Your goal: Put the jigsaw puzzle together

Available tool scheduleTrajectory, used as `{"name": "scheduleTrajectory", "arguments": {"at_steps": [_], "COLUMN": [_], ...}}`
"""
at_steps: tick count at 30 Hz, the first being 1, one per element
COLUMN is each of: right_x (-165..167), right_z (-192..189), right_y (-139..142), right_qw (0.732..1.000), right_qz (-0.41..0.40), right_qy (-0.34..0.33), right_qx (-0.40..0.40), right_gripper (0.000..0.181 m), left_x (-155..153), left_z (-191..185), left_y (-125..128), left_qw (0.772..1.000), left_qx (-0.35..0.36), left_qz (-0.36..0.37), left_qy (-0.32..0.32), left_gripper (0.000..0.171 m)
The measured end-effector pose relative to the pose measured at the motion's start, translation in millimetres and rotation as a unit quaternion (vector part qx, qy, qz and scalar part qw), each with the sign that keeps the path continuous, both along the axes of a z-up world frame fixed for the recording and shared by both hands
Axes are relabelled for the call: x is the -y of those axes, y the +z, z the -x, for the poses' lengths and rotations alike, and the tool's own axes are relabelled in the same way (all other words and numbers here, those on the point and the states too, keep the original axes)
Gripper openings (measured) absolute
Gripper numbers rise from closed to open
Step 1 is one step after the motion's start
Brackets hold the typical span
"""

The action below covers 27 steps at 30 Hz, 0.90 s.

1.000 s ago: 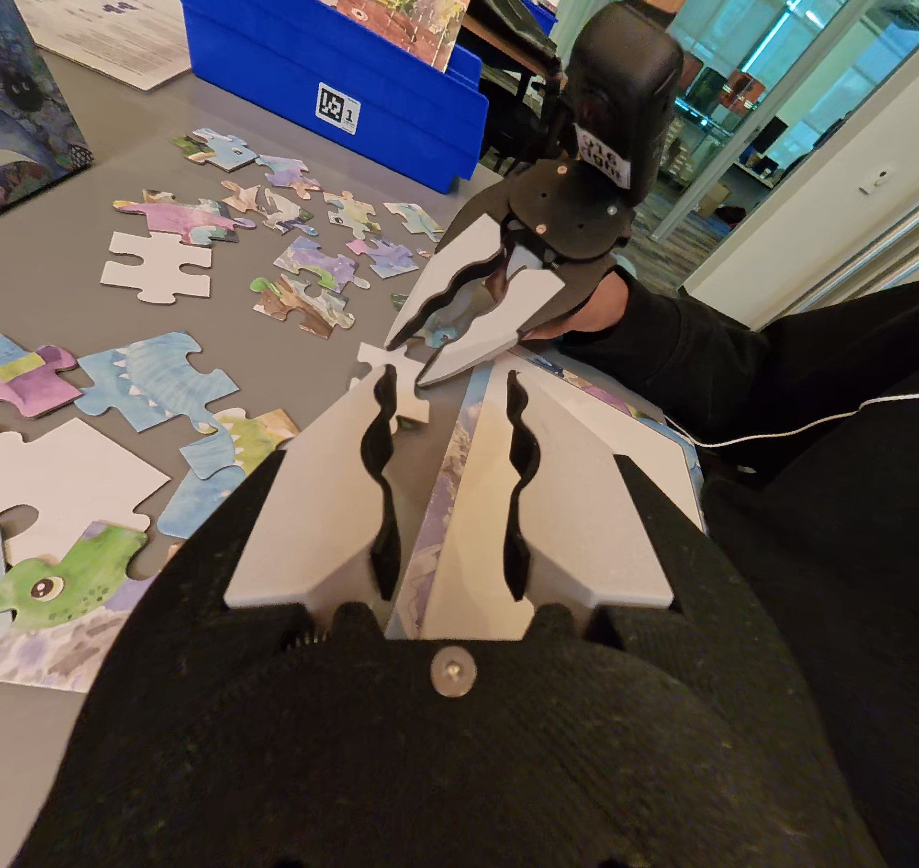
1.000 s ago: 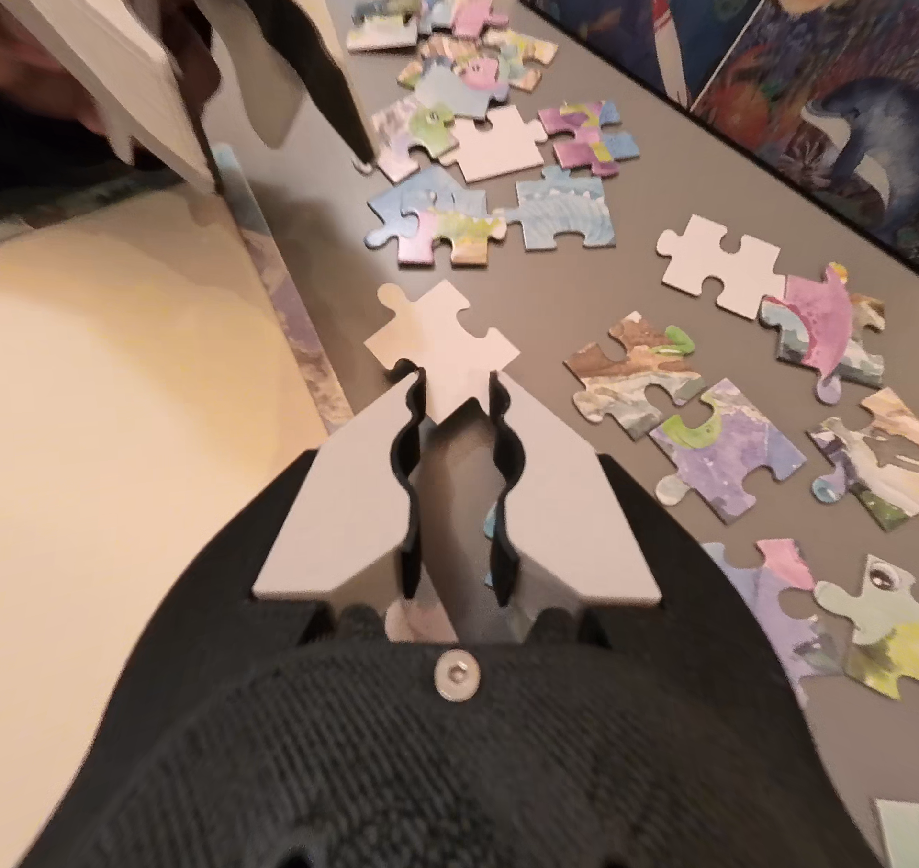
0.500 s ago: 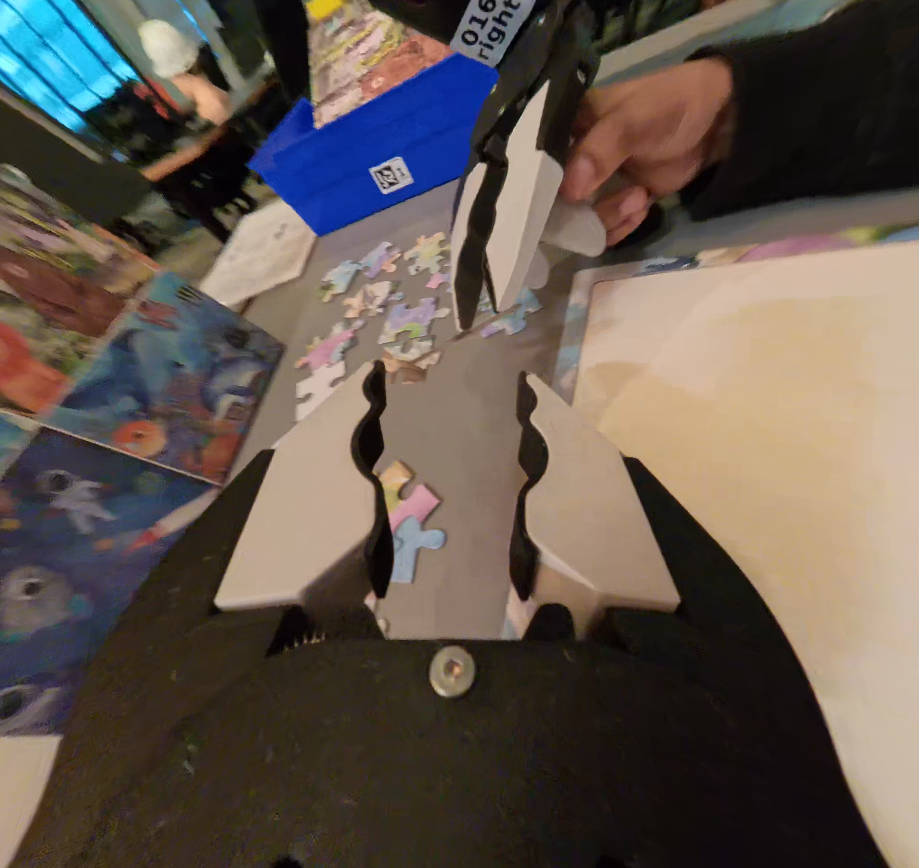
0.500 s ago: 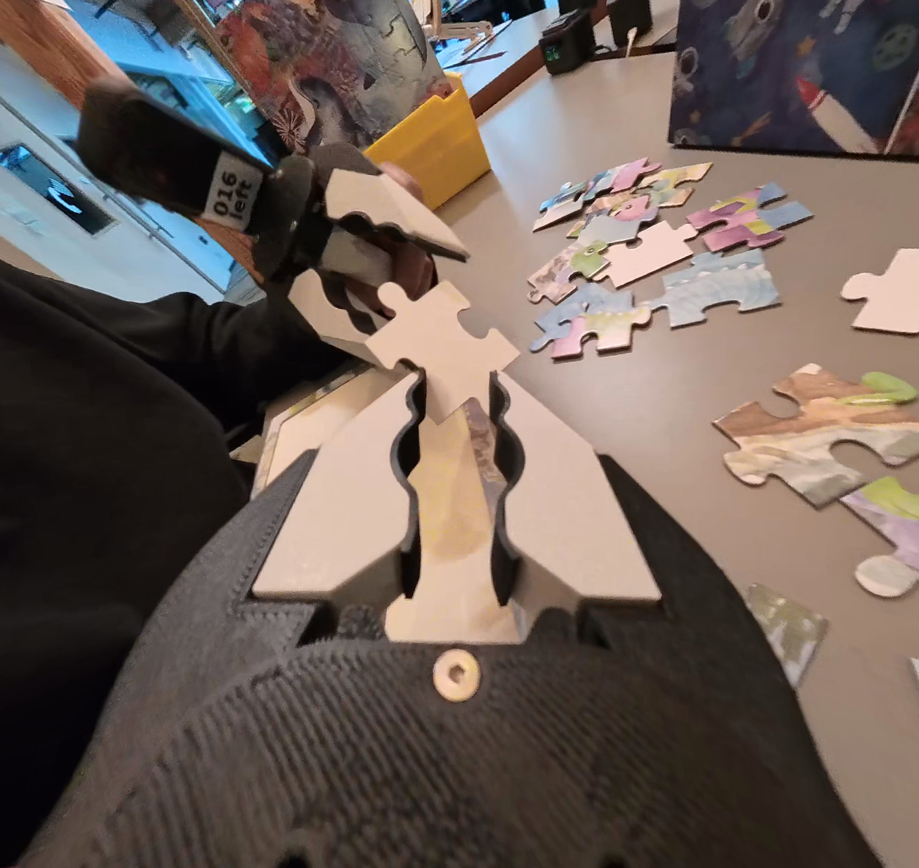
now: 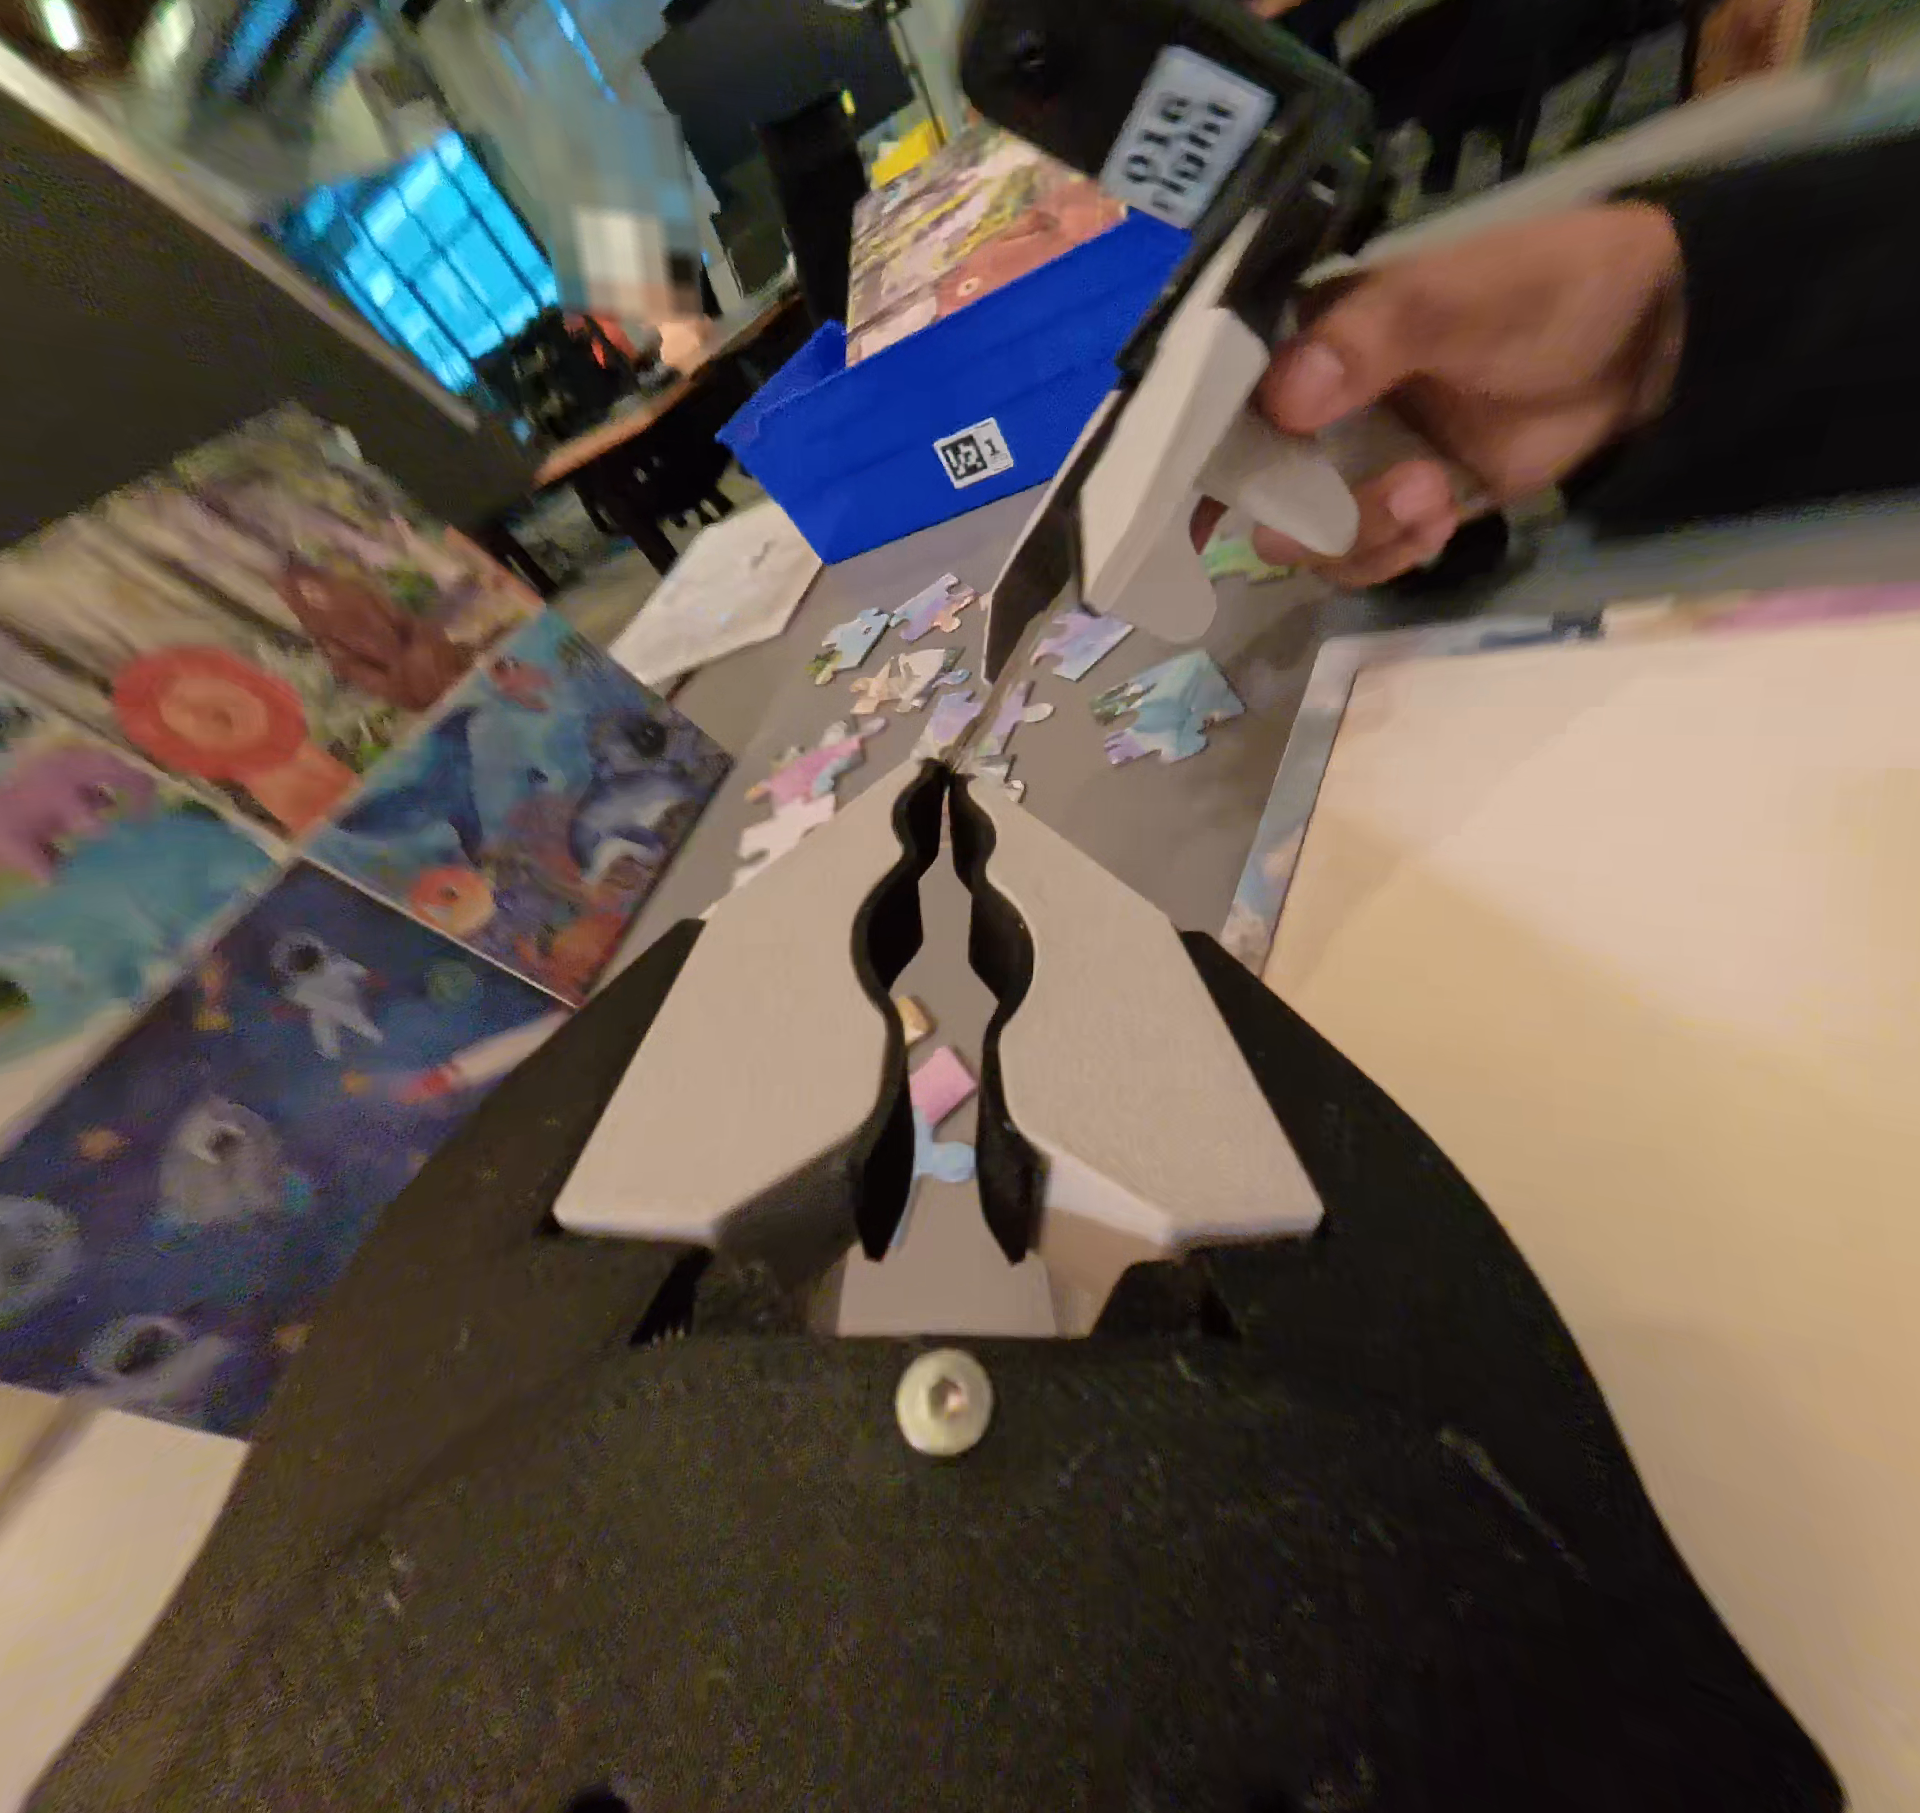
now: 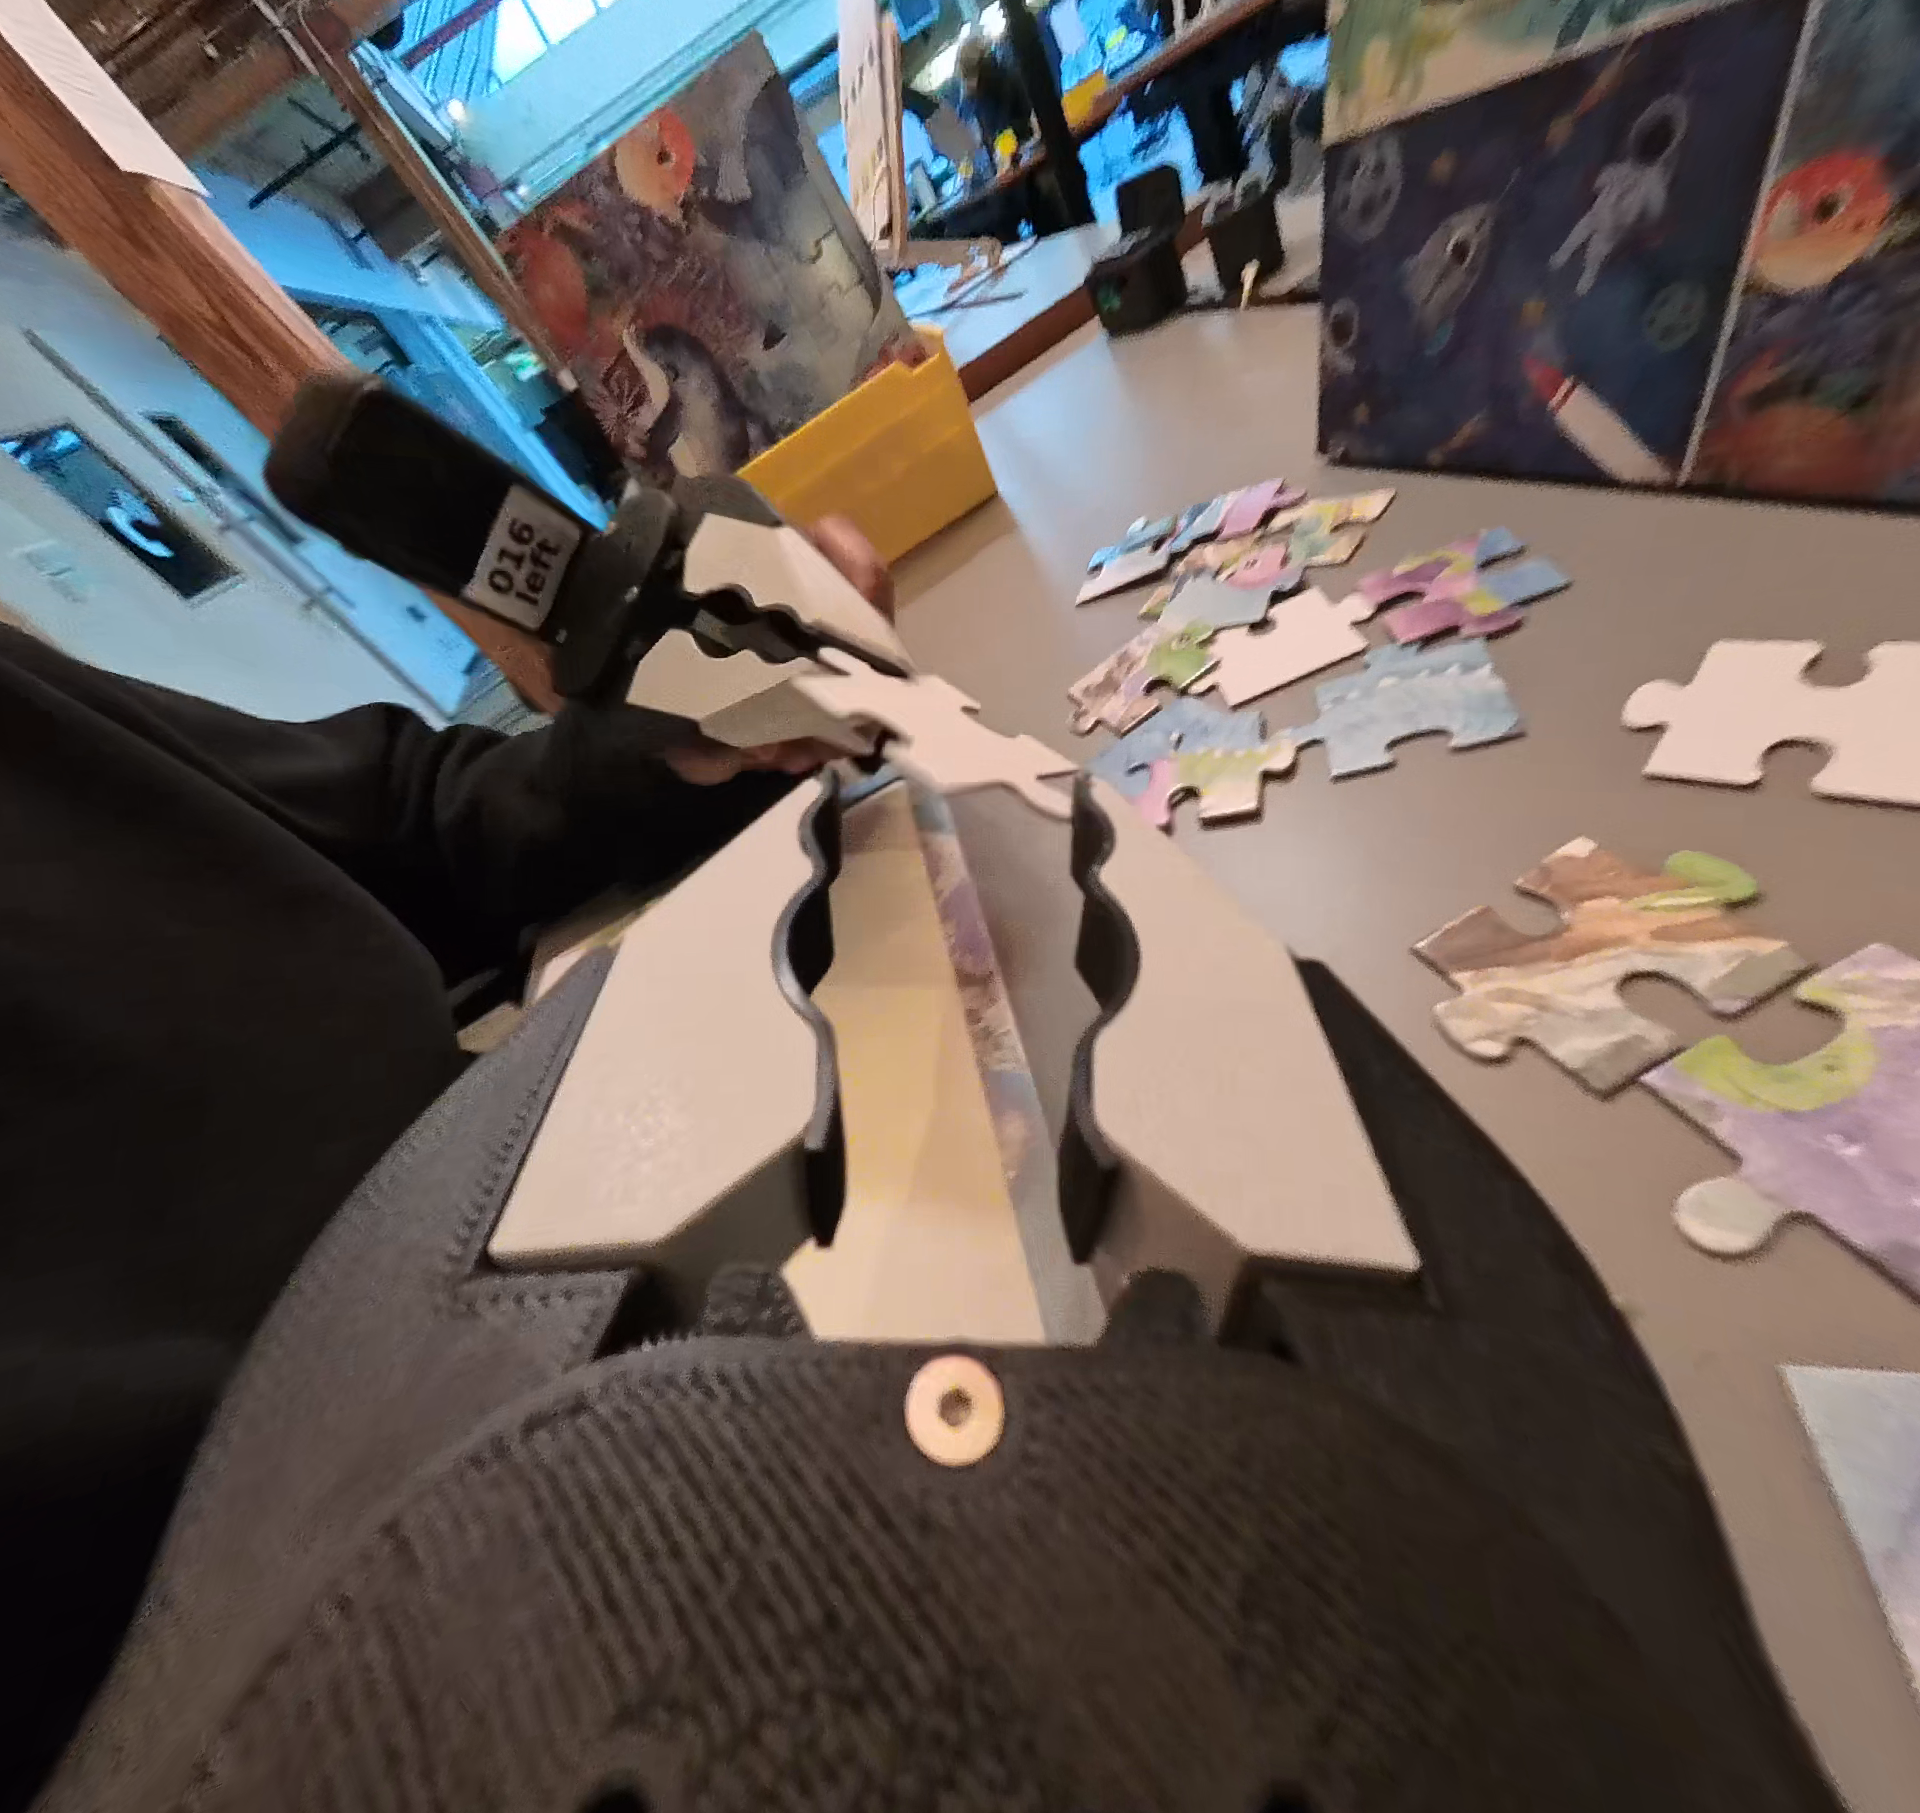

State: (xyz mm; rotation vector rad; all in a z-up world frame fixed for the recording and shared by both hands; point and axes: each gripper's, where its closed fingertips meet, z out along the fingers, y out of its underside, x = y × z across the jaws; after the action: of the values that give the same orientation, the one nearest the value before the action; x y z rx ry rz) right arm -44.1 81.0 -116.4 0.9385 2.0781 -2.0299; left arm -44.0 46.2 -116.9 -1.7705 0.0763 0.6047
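My left gripper (image 5: 945,776) is shut, its tips meeting. The right wrist view shows my left gripper (image 6: 888,709) clamped on one end of a white-backed puzzle piece (image 6: 977,745) held in the air. My right gripper (image 6: 951,781) is open, its fingertips just below and beside the piece's other end. In the left wrist view the right gripper (image 5: 1049,620) hangs above the table just ahead. The cream puzzle board (image 5: 1558,932) with a picture border lies under both grippers. Loose pieces (image 6: 1299,641) lie scattered on the grey table (image 6: 1351,859).
A blue bin (image 5: 935,413) stands at the far end of the table and a yellow bin (image 6: 883,454) at the other end. Picture-covered puzzle boxes (image 5: 312,828) (image 6: 1610,205) stand along the table's side. More pieces (image 6: 1610,942) lie to the right of my right gripper. Spacing between my two grippers at the tips: around 4 centimetres.
The right gripper lifted the white-backed piece off the table, then opened. The left gripper, open half a second ago, has shut on the piece.
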Motion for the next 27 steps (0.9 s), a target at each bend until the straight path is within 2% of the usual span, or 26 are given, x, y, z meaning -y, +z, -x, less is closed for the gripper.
{"name": "scheduleTrajectory", "arguments": {"at_steps": [3,6,9,10,14,17,24,27], "right_x": [-6,-3,1,2,5,8,13,16], "right_z": [2,-3,-2,0,3,4,4,-2], "right_y": [8,12,10,5,-17,-26,-36,-44], "right_qw": [0.997,0.988,0.983,0.984,0.989,0.991,0.983,0.976], "right_qz": [-0.024,-0.063,-0.085,-0.092,-0.113,-0.121,-0.168,-0.201], "right_qy": [-0.025,-0.030,-0.039,-0.039,-0.024,-0.016,-0.015,0.003], "right_qx": [-0.066,-0.137,-0.161,-0.149,-0.089,-0.060,-0.076,-0.087], "right_gripper": [0.048,0.041,0.033,0.032,0.029,0.017,0.020,0.028], "left_x": [-2,-5,-7,-7,-7,-7,-4,0], "left_z": [4,0,-10,-10,-5,-8,-3,2], "left_y": [-2,-1,1,-1,-13,-10,-13,-13], "left_qw": [0.984,0.938,0.893,0.888,0.894,0.880,0.882,0.891], "left_qx": [0.172,0.332,0.425,0.436,0.434,0.458,0.455,0.439], "left_qz": [-0.039,-0.087,-0.100,-0.098,-0.074,-0.086,-0.080,-0.078], "left_qy": [-0.015,-0.056,-0.106,-0.107,-0.081,-0.096,-0.091,-0.081], "left_gripper": [0.000,0.000,0.000,0.000,0.000,0.000,0.000,0.000]}}
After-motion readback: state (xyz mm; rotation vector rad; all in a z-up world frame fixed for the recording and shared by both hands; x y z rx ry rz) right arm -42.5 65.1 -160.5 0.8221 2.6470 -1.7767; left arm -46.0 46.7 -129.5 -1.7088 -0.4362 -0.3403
